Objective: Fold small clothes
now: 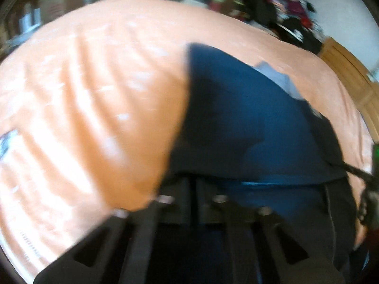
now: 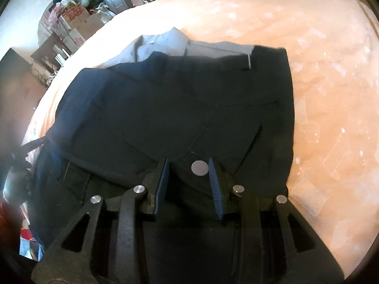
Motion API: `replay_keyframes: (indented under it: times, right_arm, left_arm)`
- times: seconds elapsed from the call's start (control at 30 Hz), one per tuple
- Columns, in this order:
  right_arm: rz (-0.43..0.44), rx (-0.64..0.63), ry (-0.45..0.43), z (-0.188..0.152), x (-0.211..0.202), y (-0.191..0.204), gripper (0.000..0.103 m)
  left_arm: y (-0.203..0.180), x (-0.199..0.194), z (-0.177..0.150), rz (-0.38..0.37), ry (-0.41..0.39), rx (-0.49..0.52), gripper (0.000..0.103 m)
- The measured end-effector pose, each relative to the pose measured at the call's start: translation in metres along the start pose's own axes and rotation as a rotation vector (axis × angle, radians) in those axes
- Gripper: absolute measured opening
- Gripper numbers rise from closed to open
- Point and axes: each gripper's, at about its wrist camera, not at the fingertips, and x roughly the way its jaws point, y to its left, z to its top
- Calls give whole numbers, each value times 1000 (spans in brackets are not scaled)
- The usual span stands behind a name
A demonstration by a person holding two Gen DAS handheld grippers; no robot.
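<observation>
R gripper point(image 2: 188, 184) wide over dark shorts point(image 2: 180, 108); L gripper point(image 1: 193, 203) blurred, can't tell.

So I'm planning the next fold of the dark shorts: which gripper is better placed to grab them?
Probably the right gripper: its jaws stand open over the dark shorts, straddling the silver button. In the blurred left view, the left gripper's fingertips are hidden by cloth.

- Left wrist view is smeared by motion blur throughout; nothing is sharp.
- Right wrist view is sharper, with daylight glare at far left.
- Fisheye bending and dark vignette ring both pictures.
</observation>
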Motion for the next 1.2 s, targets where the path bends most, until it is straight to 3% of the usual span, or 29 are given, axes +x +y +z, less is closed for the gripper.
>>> replay_keyframes:
  times: [0.1,0.17,0.23,0.33,0.43,0.47,0.5,0.6,0.73,0.8,0.9,1.0,1.13,1.2]
  right_arm:
    - [-42,-91,-70,5,-18,27,34]
    - [64,-132,-113,12,-26,57,34]
    - [178,-194,-87,22,-13,96,34]
    - [388,-271,3,43,36,166,33]
    - [611,-303,160,62,101,237,33]
    - [718,-295,284,65,130,261,33]
    - [755,-285,340,67,149,276,33]
    - [815,-256,439,80,193,311,29]
    - [844,-169,439,103,215,313,25]
    - [831,-132,454,111,229,310,12]
    - [808,-171,455,116,238,321,3]
    - [798,-176,429,128,243,329,2]
    - [729,-114,318,147,232,314,6]
    - [741,-118,294,136,212,313,26]
  left_arm:
    - [9,-2,-5,-25,11,-23,8]
    - [9,-8,-8,-3,10,-10,8]
    - [13,-13,-16,-18,-4,-40,8]
    - [20,-12,-19,-68,-8,-89,8]
    - [28,-11,-20,-118,-2,-135,7]
    - [33,-14,-23,-134,-3,-154,7]
    - [35,-15,-26,-147,-8,-170,7]
    - [32,-16,-31,-160,-24,-175,7]
    - [34,-14,-32,-178,-29,-175,7]
    - [37,-15,-35,-196,-31,-184,7]
    - [38,-15,-36,-204,-33,-187,7]
    - [40,-16,-36,-211,-33,-191,7]
    - [41,-17,-36,-218,-32,-196,7]
    - [43,-16,-37,-223,-31,-200,7]
